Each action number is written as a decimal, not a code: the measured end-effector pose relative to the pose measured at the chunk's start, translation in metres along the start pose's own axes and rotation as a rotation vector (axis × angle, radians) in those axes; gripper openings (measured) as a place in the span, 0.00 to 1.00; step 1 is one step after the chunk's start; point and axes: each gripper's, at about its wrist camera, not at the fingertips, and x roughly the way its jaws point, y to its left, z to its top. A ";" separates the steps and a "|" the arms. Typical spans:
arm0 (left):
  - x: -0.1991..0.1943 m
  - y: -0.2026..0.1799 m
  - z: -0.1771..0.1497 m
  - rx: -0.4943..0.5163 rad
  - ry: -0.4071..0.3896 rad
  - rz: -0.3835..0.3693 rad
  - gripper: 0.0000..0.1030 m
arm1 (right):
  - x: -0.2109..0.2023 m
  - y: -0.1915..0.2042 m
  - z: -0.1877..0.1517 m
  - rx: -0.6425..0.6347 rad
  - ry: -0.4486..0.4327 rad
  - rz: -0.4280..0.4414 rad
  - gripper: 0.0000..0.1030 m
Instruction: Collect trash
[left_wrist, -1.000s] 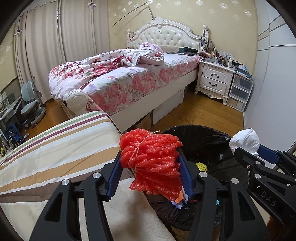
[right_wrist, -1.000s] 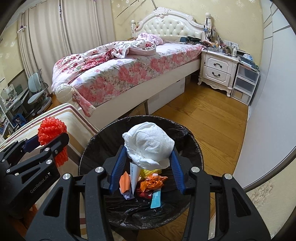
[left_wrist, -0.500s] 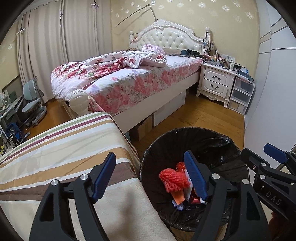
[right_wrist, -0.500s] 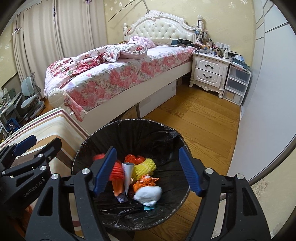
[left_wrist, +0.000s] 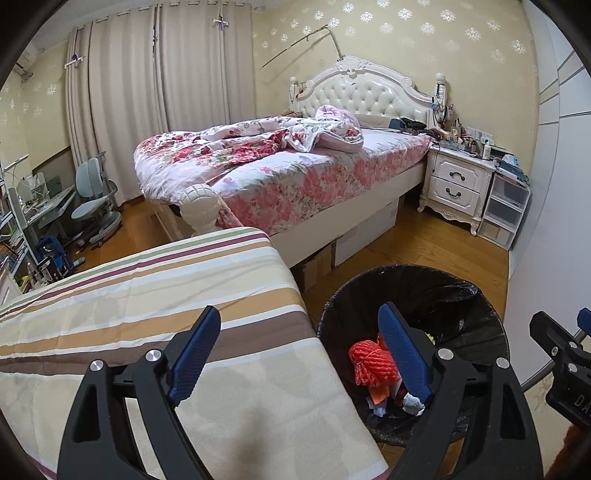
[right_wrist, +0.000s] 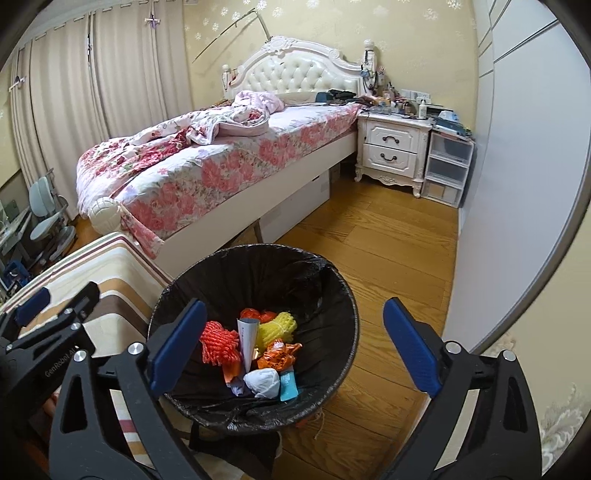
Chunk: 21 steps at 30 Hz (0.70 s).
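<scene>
A black-lined trash bin (right_wrist: 325, 280) stands on the wood floor beside the striped table; it also shows in the left wrist view (left_wrist: 443, 284). Inside lie a red foam net (right_wrist: 218, 345), a yellow foam net (right_wrist: 275, 328), an orange wrapper (right_wrist: 279, 356), a white crumpled tissue (right_wrist: 263, 382) and paper scraps. The red net also shows in the left wrist view (left_wrist: 371, 363). My left gripper (left_wrist: 299, 354) is open and empty above the table edge and the bin's left rim. My right gripper (right_wrist: 291, 345) is open and empty above the bin.
A striped cloth covers the table (left_wrist: 147, 295) left of the bin. A floral bed (left_wrist: 280, 166) stands behind, with a white nightstand (left_wrist: 456, 181) and plastic drawers (left_wrist: 504, 206) at the right. A grey wall panel (right_wrist: 517, 184) is close on the right. A desk chair (left_wrist: 92, 199) stands far left.
Both grippers opened: the red foam net dropped from the left one and the white tissue from the right one into the bin. Both grippers then rose and drew back a little.
</scene>
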 end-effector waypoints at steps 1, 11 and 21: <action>-0.004 0.003 -0.001 -0.007 -0.002 0.006 0.82 | -0.003 0.002 -0.002 -0.006 -0.001 -0.010 0.93; -0.039 0.031 -0.018 -0.030 -0.025 0.059 0.82 | -0.038 0.018 -0.022 -0.051 -0.034 -0.015 0.93; -0.074 0.060 -0.034 -0.090 -0.017 0.051 0.82 | -0.075 0.039 -0.044 -0.099 -0.024 0.052 0.93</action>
